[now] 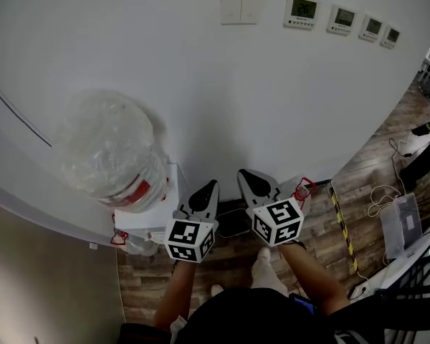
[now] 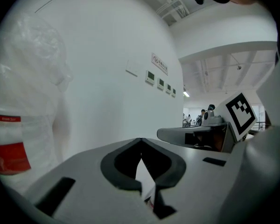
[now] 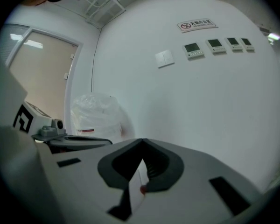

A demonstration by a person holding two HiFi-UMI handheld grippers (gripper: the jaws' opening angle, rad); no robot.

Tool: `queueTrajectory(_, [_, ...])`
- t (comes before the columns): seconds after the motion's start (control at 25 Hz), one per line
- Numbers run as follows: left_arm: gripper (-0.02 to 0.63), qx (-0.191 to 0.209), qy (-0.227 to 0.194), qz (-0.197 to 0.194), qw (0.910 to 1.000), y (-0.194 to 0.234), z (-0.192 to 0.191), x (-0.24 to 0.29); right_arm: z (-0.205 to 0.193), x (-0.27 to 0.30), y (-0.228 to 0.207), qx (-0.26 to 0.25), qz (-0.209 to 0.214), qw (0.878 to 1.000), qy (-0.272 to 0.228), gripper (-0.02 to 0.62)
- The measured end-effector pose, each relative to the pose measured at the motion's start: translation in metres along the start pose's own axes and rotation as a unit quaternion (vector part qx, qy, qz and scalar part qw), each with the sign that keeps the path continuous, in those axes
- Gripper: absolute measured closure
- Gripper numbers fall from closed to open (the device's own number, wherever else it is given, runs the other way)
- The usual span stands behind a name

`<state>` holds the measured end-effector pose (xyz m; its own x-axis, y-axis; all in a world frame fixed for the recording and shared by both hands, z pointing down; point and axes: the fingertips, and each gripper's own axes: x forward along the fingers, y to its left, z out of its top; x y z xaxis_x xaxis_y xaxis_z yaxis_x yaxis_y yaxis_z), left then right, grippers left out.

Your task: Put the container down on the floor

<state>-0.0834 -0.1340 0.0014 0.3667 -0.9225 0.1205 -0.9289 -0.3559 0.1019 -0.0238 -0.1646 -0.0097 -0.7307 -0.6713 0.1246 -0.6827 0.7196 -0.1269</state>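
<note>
plastic-wrapped container (image 1: 111,149) sits atop a white stand (image 1: 149,217) against the wall, left of your grippers; left gripper (image 1: 213,185) and right gripper (image 1: 243,173) fingers are closed, empty.

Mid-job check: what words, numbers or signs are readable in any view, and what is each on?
Nothing reads clearly.
Wall sign: red symbol and a line of print, too small to read.
Thermostat displays: digits blurred.
Red label on the water bottle: print blurred.
</note>
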Motion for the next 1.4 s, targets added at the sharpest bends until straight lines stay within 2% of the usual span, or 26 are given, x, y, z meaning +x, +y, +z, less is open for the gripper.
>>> queueTrajectory(0.68, [0.589,0.010,-0.024,-0.057,0.9980,-0.023,0.004,-0.117,-0.005,-0.071,0.085,0.012,-0.068,0.997,-0.029,0.565])
queueTrajectory(1.04, [0.589,0.010,-0.030,-0.069,0.9971,-0.029,0.005,-0.140,-0.004,-0.082,0.109,0.010,-0.064,0.998,-0.027,0.565])
queueTrajectory(1.4, [0.589,0.010,-0.041,-0.057,0.9975,-0.034,0.015,-0.140,0.014,-0.092,0.119,-0.040,-0.043,0.998,-0.038,0.565])
